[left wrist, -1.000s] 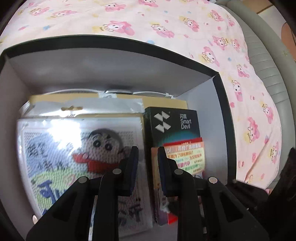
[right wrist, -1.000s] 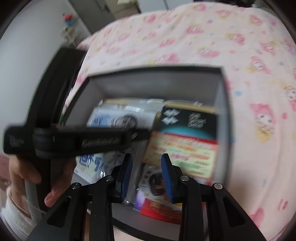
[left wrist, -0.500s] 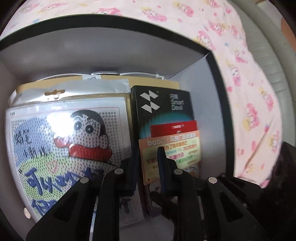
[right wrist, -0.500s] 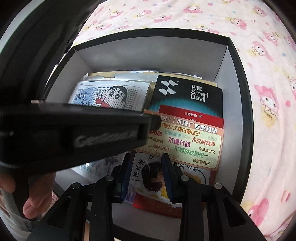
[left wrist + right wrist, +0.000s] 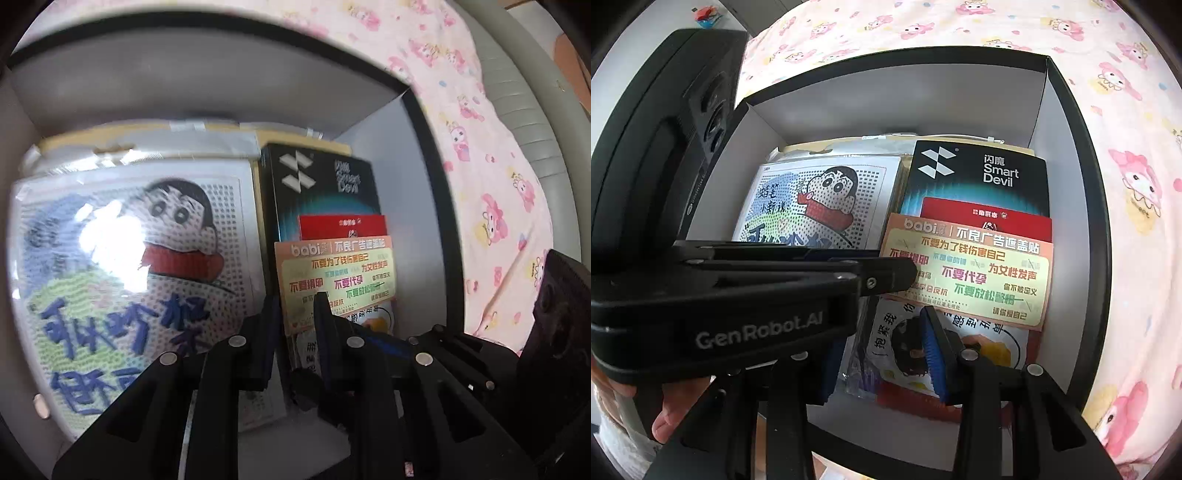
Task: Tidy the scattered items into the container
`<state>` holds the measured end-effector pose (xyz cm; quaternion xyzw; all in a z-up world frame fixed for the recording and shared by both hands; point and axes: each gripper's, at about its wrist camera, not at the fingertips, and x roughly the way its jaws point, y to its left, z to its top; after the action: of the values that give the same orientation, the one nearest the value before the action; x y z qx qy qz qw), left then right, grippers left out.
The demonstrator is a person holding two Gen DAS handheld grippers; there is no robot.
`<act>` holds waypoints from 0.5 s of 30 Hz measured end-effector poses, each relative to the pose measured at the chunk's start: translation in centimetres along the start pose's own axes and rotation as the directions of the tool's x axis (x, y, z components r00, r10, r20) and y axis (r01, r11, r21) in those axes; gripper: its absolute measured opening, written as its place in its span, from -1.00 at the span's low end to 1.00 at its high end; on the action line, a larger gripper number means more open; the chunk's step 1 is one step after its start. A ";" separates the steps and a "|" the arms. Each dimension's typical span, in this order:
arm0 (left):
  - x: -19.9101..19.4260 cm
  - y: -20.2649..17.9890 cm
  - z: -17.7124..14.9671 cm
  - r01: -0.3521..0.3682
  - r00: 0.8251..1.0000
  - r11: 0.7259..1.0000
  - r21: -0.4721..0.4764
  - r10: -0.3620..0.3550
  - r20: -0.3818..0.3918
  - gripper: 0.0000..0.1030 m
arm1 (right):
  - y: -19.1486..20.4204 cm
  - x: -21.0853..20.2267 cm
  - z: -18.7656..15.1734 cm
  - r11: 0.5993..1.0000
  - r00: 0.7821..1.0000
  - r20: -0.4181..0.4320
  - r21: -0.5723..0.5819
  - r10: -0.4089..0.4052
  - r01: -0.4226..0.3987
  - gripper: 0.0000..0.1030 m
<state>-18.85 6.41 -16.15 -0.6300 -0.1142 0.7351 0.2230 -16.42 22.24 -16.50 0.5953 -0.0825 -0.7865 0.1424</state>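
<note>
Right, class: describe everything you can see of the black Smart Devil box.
The Smart Devil box is a flat black carton with a white geometric logo, white lettering and a teal glow low on its face. It lies face up in the container's right half, beside the cartoon kit; a red card and sticker sheet overlap its lower end.

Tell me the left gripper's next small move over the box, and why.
Probably back the left gripper up out of the box. Its fingers look open and empty, the babi sticker sheet already lies flat on the stack inside, and no loose items show on the bedsheet.
</note>
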 end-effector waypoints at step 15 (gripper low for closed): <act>-13.9 -6.0 -0.1 -0.227 0.855 0.970 0.085 0.157 0.494 0.44 | 3.2 -12.0 -0.9 0.960 0.900 0.339 0.051 -0.275 0.274 0.30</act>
<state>-16.17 5.06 -1.30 -0.4175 -0.0508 0.8937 0.1563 -12.18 23.10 -4.87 0.4549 -0.0222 -0.8901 0.0131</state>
